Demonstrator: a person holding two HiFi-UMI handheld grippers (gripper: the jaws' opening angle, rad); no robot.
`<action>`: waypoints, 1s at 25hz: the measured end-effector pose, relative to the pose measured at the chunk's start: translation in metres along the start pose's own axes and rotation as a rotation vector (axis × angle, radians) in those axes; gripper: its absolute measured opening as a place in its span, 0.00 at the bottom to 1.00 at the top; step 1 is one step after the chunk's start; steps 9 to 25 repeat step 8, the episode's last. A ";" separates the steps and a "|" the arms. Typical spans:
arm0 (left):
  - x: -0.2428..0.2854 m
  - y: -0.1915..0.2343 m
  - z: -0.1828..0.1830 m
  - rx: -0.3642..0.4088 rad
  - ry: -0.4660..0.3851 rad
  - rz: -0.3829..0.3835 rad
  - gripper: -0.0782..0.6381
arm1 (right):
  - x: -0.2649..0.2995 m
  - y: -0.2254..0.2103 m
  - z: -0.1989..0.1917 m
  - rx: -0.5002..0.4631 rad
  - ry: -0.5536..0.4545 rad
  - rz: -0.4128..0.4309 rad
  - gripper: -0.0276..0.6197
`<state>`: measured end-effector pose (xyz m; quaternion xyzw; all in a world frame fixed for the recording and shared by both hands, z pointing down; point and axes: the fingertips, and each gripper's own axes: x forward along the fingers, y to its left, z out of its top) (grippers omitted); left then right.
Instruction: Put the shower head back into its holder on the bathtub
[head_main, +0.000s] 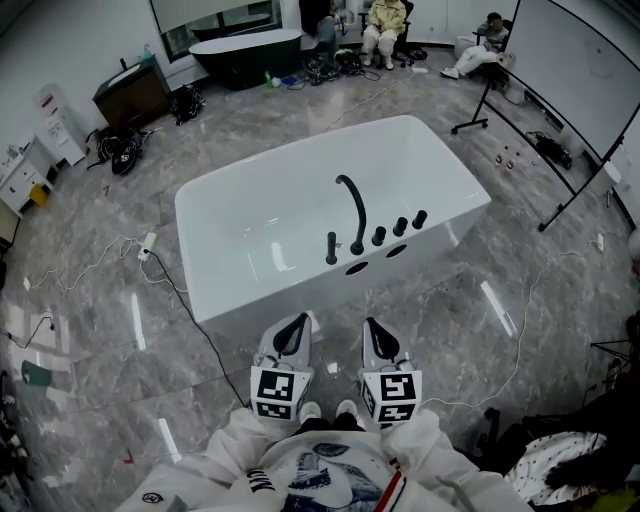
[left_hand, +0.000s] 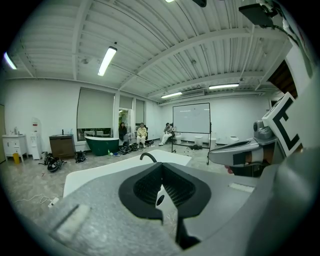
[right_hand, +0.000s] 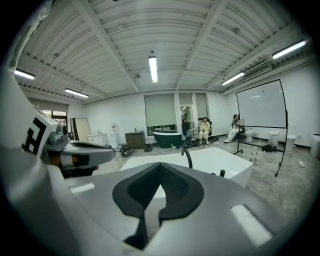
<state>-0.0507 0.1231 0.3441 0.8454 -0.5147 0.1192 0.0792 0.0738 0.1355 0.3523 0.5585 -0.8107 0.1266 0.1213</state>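
Observation:
A white bathtub (head_main: 260, 225) stands on the grey floor ahead of me. On its near rim are a black curved faucet (head_main: 352, 210), three black knobs (head_main: 399, 226) and a short black upright piece (head_main: 331, 248); I cannot tell whether that is the shower head. My left gripper (head_main: 292, 330) and right gripper (head_main: 378, 335) hang side by side just short of the tub, both shut and holding nothing. The left gripper view looks past its jaws (left_hand: 161, 172) at the tub (left_hand: 100, 175) and faucet (left_hand: 148, 157). The right gripper view looks past its jaws (right_hand: 159, 172) at the faucet (right_hand: 187, 156).
Cables (head_main: 170, 280) trail over the floor left of the tub. A dark green bathtub (head_main: 245, 50) and seated people (head_main: 385, 25) are at the back. A whiteboard on a black stand (head_main: 560, 80) is at the right, and a dark cabinet (head_main: 130, 95) at the back left.

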 end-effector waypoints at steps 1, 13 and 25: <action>0.000 0.000 0.000 0.000 0.001 0.000 0.10 | 0.000 0.000 0.000 0.001 0.000 -0.001 0.05; -0.001 0.001 -0.005 -0.006 0.007 0.003 0.10 | 0.000 0.002 -0.004 0.006 0.001 0.004 0.05; -0.001 0.001 -0.005 -0.006 0.007 0.003 0.10 | 0.000 0.002 -0.004 0.006 0.001 0.004 0.05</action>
